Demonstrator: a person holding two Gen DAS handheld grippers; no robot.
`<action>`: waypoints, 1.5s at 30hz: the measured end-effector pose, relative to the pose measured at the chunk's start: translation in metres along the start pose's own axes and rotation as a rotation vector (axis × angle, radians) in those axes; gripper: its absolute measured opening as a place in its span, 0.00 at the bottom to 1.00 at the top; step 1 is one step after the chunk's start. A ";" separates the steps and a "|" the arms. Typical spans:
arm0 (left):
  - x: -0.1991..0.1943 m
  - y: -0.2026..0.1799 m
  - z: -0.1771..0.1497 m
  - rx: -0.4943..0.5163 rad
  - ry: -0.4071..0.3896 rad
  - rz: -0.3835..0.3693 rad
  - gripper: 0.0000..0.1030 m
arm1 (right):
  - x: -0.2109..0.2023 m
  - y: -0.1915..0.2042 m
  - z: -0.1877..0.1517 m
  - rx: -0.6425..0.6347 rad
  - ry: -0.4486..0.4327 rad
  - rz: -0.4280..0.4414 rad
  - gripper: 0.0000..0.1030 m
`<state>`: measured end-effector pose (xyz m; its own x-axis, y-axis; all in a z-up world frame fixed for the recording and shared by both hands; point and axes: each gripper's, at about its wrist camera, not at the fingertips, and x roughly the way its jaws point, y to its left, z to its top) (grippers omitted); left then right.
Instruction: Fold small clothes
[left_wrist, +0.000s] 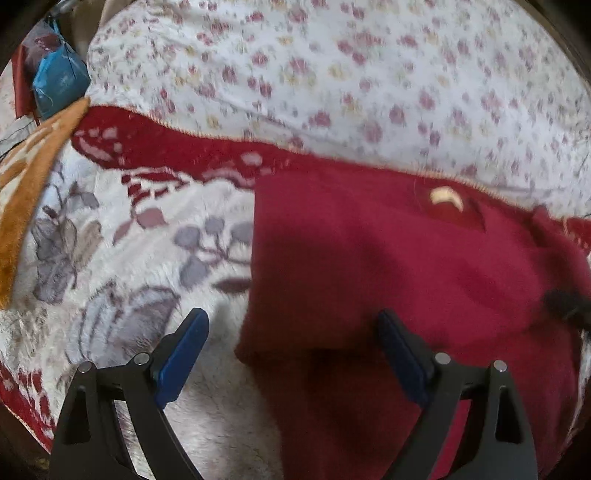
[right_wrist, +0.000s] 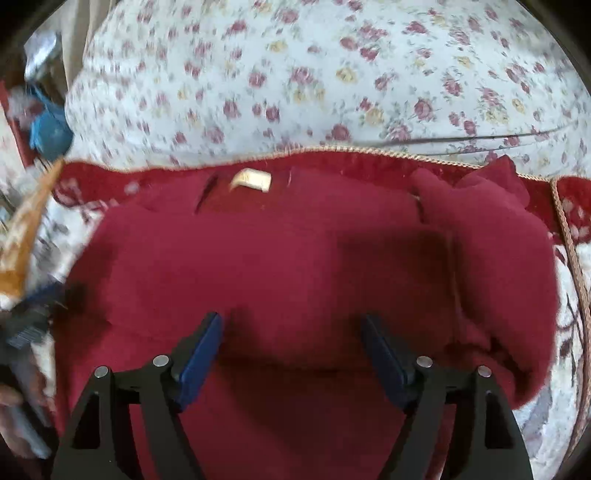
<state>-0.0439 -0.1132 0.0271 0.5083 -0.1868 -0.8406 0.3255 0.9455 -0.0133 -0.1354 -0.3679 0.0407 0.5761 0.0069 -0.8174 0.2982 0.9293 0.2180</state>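
A dark red fleece garment (left_wrist: 388, 258) (right_wrist: 295, 251) lies flat on a furry blanket (left_wrist: 129, 240) with grey leaves and a red border. A cream label (left_wrist: 447, 197) (right_wrist: 251, 180) shows at its collar on the far side. My left gripper (left_wrist: 291, 317) is open just above the garment's left edge, one finger over the blanket and the other over the red cloth. My right gripper (right_wrist: 291, 319) is open over the middle of the garment, nothing pinched between its blue pads (right_wrist: 201, 354). The garment's right side (right_wrist: 491, 229) is bunched up.
A white quilt (left_wrist: 332, 74) (right_wrist: 314, 81) with small pink flowers rises behind the garment. An orange cloth (left_wrist: 26, 192) and a blue bag (left_wrist: 59, 85) lie at the far left. A braided cord (right_wrist: 569, 236) edges the blanket at the right.
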 end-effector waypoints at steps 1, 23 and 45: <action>0.001 0.001 -0.001 -0.008 0.000 -0.004 0.88 | -0.012 -0.005 0.007 0.017 -0.035 0.019 0.79; -0.014 -0.041 0.020 0.042 -0.070 -0.025 0.88 | -0.008 0.003 0.007 -0.013 -0.065 0.052 0.84; 0.012 -0.056 0.014 0.095 -0.046 0.013 0.92 | -0.059 -0.092 0.061 0.225 -0.229 -0.072 0.92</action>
<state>-0.0450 -0.1721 0.0247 0.5486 -0.1891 -0.8144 0.3917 0.9187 0.0505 -0.1507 -0.4763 0.1010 0.6958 -0.1633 -0.6994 0.4908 0.8191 0.2970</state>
